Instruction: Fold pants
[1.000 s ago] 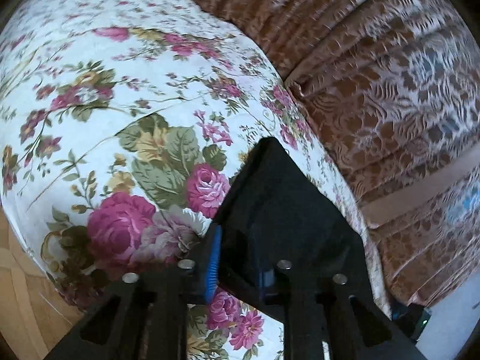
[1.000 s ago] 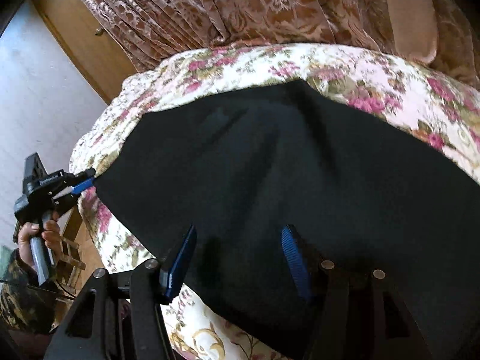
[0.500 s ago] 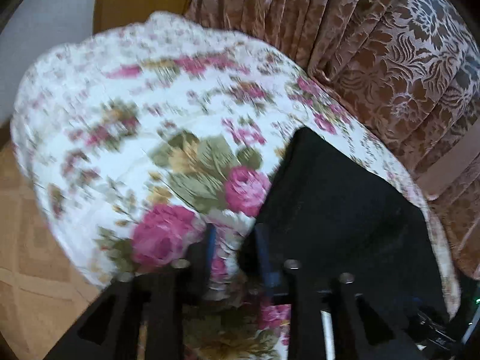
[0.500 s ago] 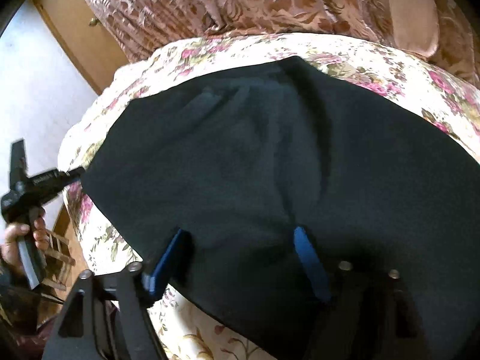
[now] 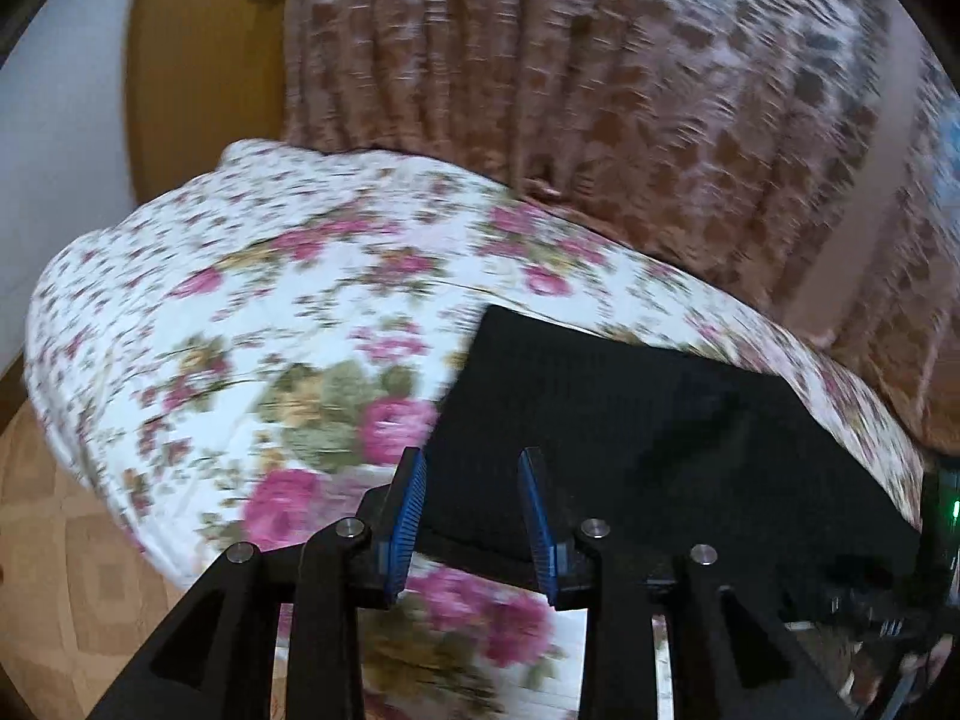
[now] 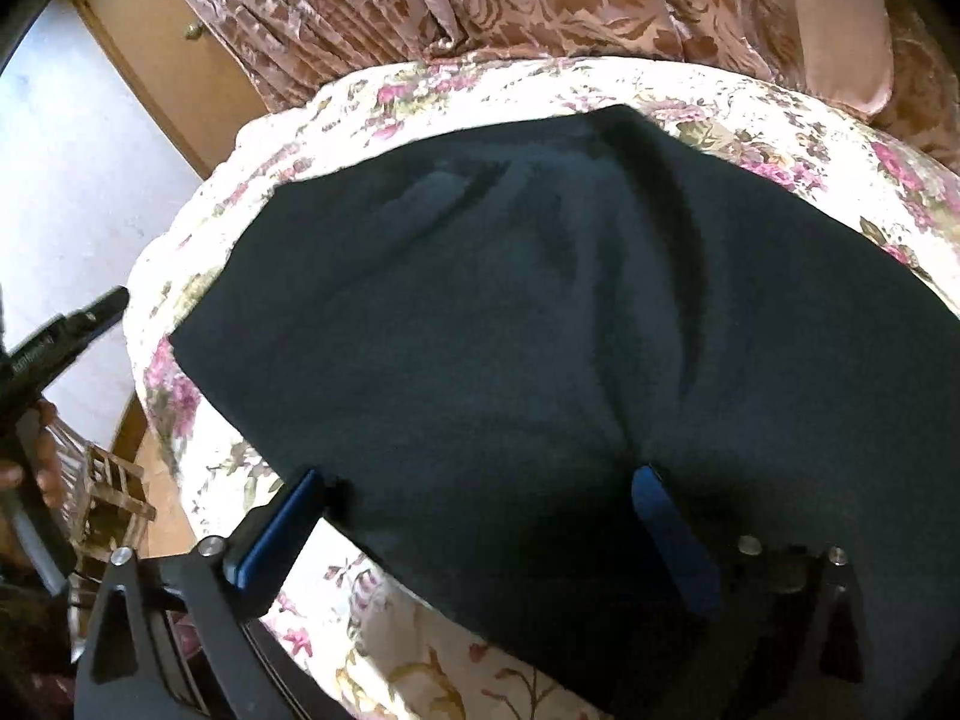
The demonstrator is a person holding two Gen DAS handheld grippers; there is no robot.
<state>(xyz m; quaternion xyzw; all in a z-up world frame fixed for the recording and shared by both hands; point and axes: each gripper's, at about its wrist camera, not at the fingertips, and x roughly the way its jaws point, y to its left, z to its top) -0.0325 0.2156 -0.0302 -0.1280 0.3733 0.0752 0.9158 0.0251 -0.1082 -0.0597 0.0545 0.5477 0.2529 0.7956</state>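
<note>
The black pants (image 5: pixel 630 420) lie spread flat on a floral bedspread (image 5: pixel 270 300). My left gripper (image 5: pixel 471 459) hovers above their near left corner, blue pads apart with nothing pressed between them. In the right wrist view the pants (image 6: pixel 510 300) fill the middle of the bedspread (image 6: pixel 420 84). My right gripper (image 6: pixel 480 477) stands over their near edge, and its jaws are opening wide with the cloth lying loose below them. The left gripper (image 6: pixel 66 336) shows at the far left, off the cloth, held by a hand (image 6: pixel 42 462).
A brown patterned curtain (image 5: pixel 600 90) hangs behind the bed, with a wooden door (image 5: pixel 198 60) to its left. Patterned floor (image 5: pixel 60 570) lies beyond the bed's left edge. A small wooden rack (image 6: pixel 114 486) stands on the floor there.
The left gripper let go of the pants' corner, opened and rose back from it. The right jaws spread wider. The pants now lie flat.
</note>
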